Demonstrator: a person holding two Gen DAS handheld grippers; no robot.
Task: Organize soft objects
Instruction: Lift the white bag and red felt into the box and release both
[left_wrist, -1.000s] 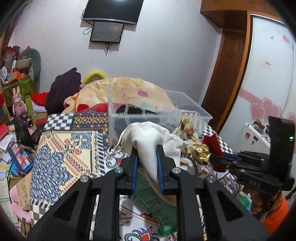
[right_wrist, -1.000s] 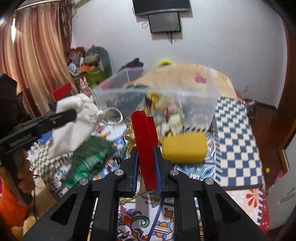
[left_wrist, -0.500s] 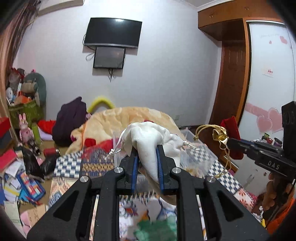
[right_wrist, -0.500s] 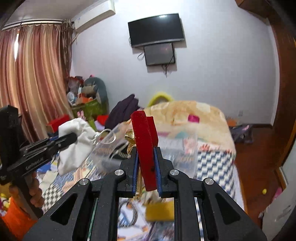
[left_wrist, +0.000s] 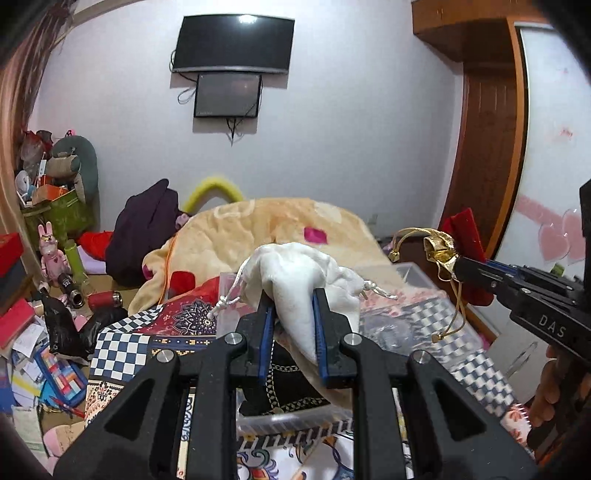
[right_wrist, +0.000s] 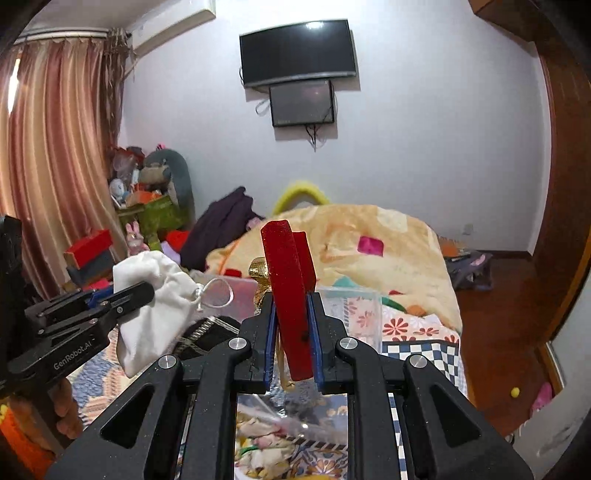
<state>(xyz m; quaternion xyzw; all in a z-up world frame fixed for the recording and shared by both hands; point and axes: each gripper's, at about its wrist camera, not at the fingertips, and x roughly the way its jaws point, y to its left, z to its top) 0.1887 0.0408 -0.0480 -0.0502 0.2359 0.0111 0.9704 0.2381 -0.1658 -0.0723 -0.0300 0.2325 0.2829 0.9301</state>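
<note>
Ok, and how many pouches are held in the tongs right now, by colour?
White: 1, the white pouch in the left tongs
Red: 1, the red pouch in the right tongs
Gold: 1, the gold pouch, also at the right tongs
Total: 3

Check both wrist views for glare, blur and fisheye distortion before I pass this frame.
Left wrist: glare on the TV top edge, walls bowed, clear bin smeared, white pouch sharp. Right wrist: the same TV glare, curtain bowed at the rim, red pouch sharp, bin contents below soft.
</note>
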